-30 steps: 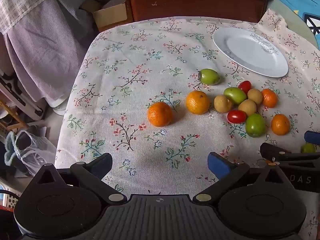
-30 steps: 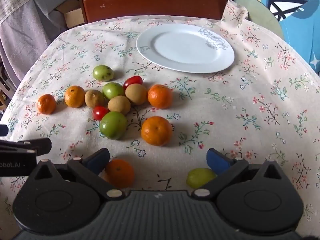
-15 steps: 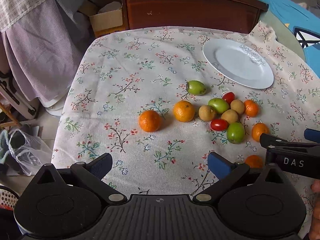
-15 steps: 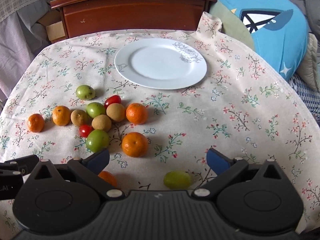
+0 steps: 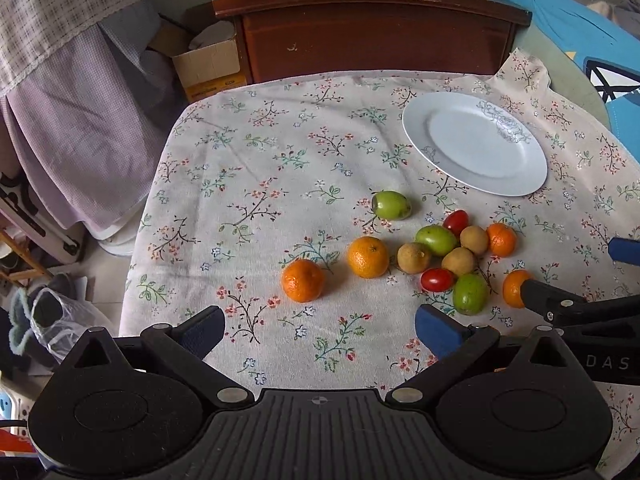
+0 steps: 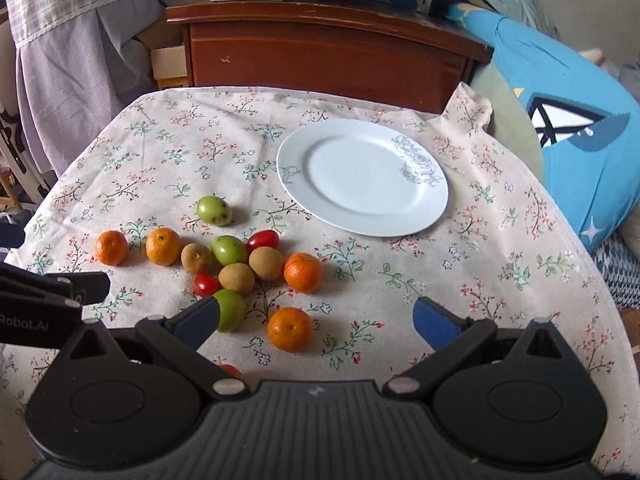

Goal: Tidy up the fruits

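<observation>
While both grippers hang above the near edge of the floral tablecloth with nothing between their fingers, the fruit lies loose in front of them and the white plate beyond it holds nothing.

Going left to right in the right wrist view: the left gripper stands wide open, its blue pads well apart, and shows here only as a black arm at the left edge. Nearest it are two mandarins, the leftmost mandarin and a second mandarin just beside it. Next comes the tight cluster: brown round fruits, green fruits and two cherry tomatoes, touching or nearly so, with a lone green fruit set apart behind them. On the cluster's right flank sits another mandarin, and nearer the camera a front mandarin lies alone.

The right gripper is also spread wide, and that front mandarin sits just ahead of it, slightly left of centre between the fingers, so I judge the right hand the nearer one for it. Being round, it has no long axis to line up with. The plate lies farther on and to the right of the fruit, a straight carry forward. The left finger is close against a green fruit, which a careless closing could nudge.
</observation>
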`<state>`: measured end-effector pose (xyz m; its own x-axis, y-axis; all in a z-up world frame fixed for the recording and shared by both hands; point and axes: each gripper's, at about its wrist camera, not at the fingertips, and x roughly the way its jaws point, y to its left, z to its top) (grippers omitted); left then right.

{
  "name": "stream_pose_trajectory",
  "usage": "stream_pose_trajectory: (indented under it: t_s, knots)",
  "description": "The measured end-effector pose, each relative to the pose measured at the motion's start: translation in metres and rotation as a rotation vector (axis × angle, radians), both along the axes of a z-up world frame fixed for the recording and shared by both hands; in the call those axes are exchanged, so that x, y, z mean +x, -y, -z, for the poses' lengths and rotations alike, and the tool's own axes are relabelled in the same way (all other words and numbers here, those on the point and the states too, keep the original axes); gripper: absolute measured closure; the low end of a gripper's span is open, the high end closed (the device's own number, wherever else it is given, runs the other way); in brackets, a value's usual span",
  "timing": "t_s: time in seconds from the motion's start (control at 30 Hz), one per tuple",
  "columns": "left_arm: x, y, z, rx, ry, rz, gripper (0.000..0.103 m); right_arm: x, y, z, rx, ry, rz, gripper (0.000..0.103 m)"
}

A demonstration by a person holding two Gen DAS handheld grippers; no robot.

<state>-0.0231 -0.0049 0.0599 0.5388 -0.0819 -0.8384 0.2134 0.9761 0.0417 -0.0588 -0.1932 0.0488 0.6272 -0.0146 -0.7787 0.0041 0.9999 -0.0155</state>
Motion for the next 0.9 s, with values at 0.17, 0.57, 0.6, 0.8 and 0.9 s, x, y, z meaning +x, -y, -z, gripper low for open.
stream_pose_trajectory:
  t_s: [0.17, 0.57, 0.6, 0.8, 0.9]
  knots:
    - [0.005, 0.001, 0.007, 0.005, -0.012, -0.023, 0.001, 0.001, 0.004, 0.006, 0.054, -0.026, 0.049, 0.001]
    - [0.007, 0.003, 0.010, 0.025, -0.015, -0.060, 0.001, 0.004, 0.000, 0.012, 0.025, -0.059, 0.082, 0.001]
    - [0.008, 0.003, 0.010, 0.023, -0.016, -0.062, 0.001, 0.004, 0.000, 0.012, 0.026, -0.060, 0.081, 0.001]
    - [0.008, 0.003, 0.013, 0.033, -0.021, -0.062, 0.001, 0.005, -0.001, 0.013, 0.020, -0.065, 0.075, 0.001]
    - [0.007, 0.004, 0.014, 0.040, -0.019, -0.060, 0.001, 0.005, -0.002, 0.013, 0.014, -0.066, 0.075, 0.001]
